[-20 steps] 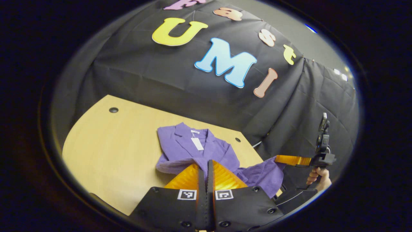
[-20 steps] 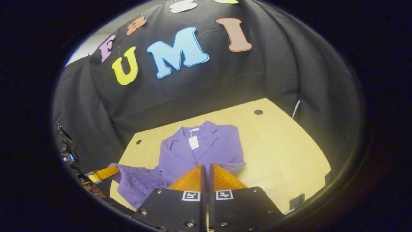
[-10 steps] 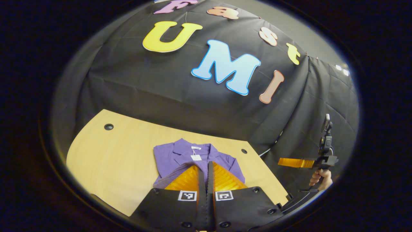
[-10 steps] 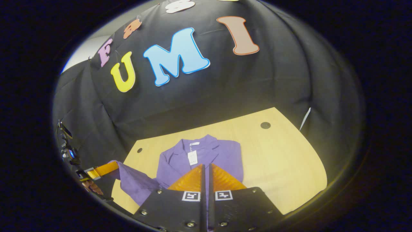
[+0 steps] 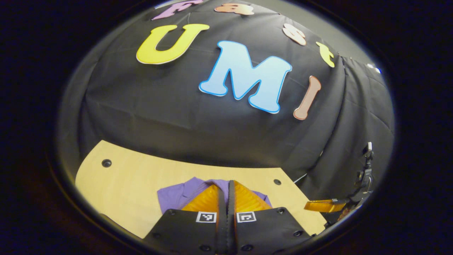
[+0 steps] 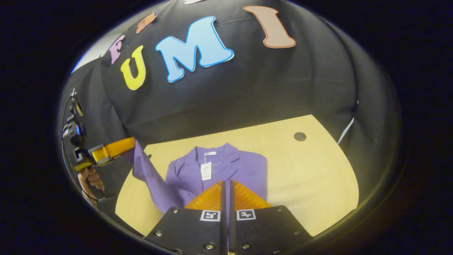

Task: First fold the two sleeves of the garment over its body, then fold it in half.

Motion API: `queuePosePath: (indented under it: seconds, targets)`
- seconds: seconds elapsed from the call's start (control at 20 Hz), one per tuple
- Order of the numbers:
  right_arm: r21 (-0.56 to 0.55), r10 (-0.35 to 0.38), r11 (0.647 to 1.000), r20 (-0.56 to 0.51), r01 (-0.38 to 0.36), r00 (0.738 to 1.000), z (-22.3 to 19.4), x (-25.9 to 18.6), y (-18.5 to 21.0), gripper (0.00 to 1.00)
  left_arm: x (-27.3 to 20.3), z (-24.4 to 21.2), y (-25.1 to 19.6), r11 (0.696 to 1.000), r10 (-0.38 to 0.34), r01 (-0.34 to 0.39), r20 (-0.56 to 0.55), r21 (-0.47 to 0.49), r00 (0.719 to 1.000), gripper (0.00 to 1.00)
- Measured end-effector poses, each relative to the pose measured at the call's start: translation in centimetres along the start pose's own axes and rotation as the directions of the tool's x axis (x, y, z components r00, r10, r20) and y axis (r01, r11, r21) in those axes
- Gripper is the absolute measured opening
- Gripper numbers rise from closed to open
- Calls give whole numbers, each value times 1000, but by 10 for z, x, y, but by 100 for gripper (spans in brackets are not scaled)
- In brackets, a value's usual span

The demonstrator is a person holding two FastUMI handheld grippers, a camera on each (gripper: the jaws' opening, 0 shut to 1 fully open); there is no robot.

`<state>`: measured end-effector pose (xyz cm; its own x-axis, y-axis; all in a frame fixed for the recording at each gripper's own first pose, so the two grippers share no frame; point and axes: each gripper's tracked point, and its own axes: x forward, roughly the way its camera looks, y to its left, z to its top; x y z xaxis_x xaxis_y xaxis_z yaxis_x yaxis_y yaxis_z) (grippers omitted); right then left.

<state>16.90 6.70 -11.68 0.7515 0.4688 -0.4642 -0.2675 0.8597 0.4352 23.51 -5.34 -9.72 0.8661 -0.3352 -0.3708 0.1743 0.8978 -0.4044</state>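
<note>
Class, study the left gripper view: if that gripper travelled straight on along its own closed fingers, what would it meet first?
Probably the purple garment on the table, just past the left gripper; beyond lies the booth wall. Depth is unclear.

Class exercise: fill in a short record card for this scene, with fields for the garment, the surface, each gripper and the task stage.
garment: purple jacket, front up, white tag at the collar
surface: wooden table
left gripper: shut on one sleeve, holding it raised off the table
right gripper: fingers together, over the jacket's near edge
task stage: sleeve fold in progress; halving not yet done
</note>
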Motion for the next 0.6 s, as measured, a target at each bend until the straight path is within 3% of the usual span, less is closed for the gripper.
queuePosePath:
  seconds: [0.25,0.6]
  targets:
    - [-6,-16,1000,4,16,1000,14,34,-15,2,61,25,13,998,55,-57,44,36,997,6]
    - [-72,-49,996,35,51,998,40,98,-31,2,135,-10,60,987,157,-158,26,43,987,6]
